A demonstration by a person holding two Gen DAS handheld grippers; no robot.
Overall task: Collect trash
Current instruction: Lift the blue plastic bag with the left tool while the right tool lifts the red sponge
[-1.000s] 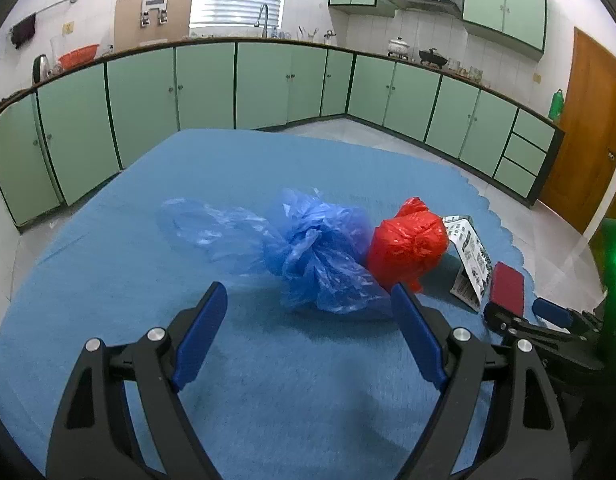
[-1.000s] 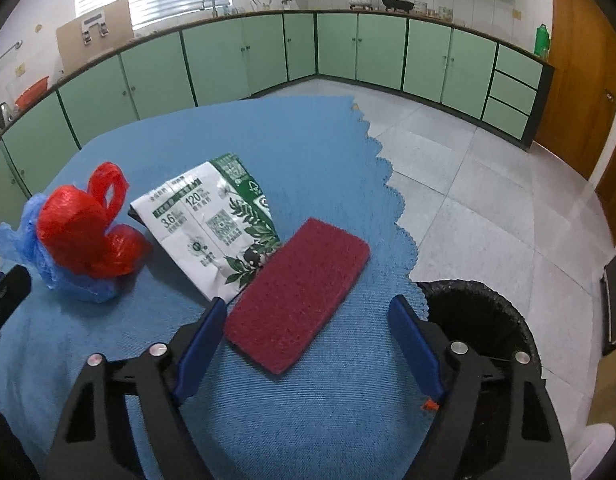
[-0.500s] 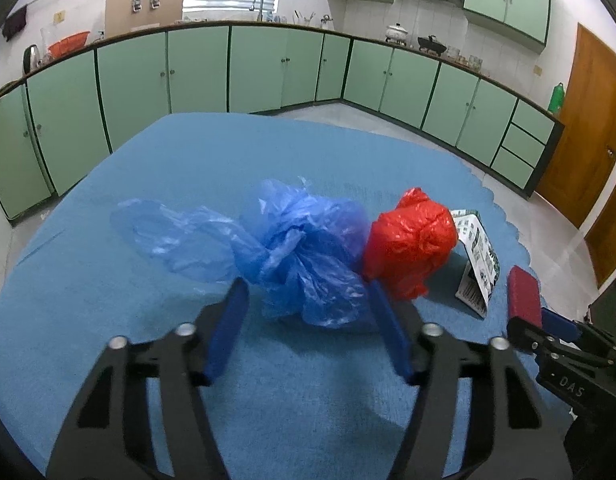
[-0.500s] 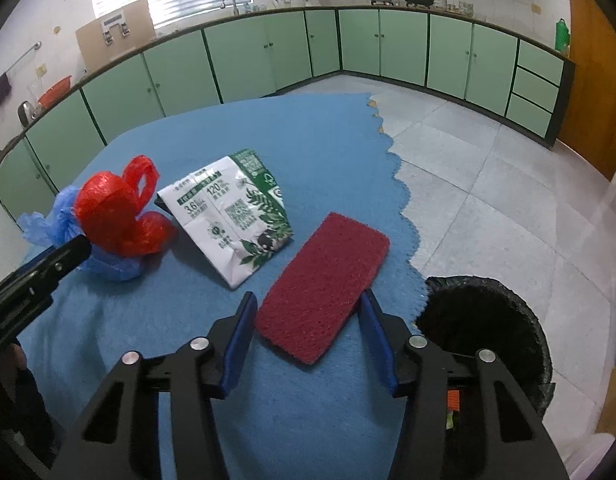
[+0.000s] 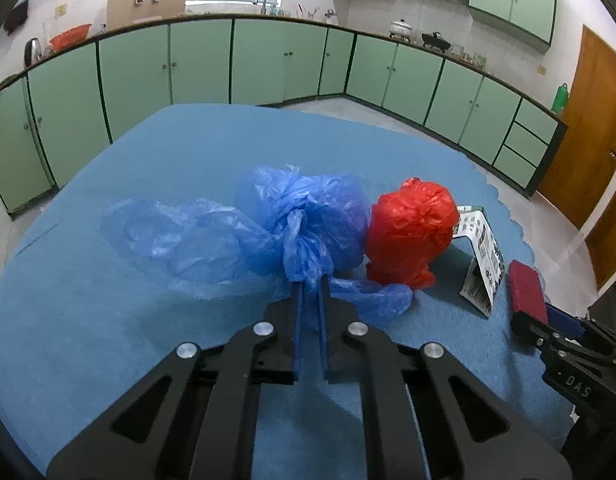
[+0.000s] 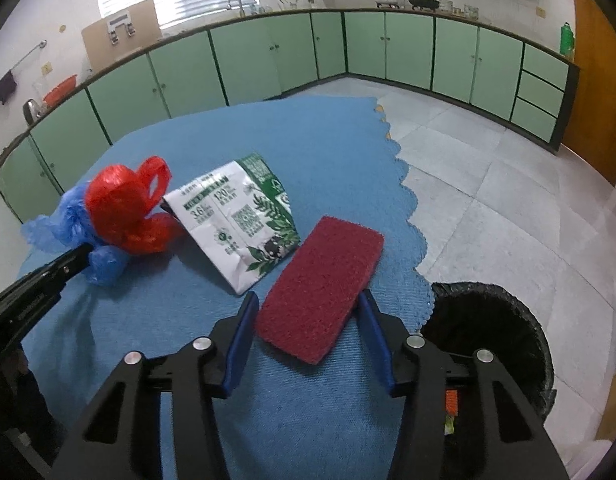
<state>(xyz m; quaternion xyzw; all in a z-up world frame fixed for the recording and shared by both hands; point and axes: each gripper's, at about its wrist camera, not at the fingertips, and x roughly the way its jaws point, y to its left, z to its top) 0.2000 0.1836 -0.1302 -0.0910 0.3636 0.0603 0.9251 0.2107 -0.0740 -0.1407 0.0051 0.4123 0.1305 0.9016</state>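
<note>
A crumpled blue plastic bag (image 5: 304, 216) lies mid-table, and my left gripper (image 5: 309, 284) is shut on its near, twisted end, with blue film pinched between the fingers. A knotted red plastic bag (image 5: 411, 228) rests against its right side. In the right wrist view, a dark red scouring pad (image 6: 323, 280) lies near the table's right edge. My right gripper (image 6: 306, 304) has closed on its near end, a pad touching each long side. A flattened white and green carton (image 6: 240, 232) lies between the red bag (image 6: 124, 208) and the scouring pad.
A blue cloth (image 6: 268, 140) with a scalloped edge covers the table. A black-lined trash bin (image 6: 523, 320) stands on the tiled floor just past the right edge, below my right gripper. Green kitchen cabinets run along the far walls.
Both grippers went from wide open to closed. The left one pinched the blue bag's near end. The right one narrowed onto the sides of the scouring pad. Neither hand shifted much.
</note>
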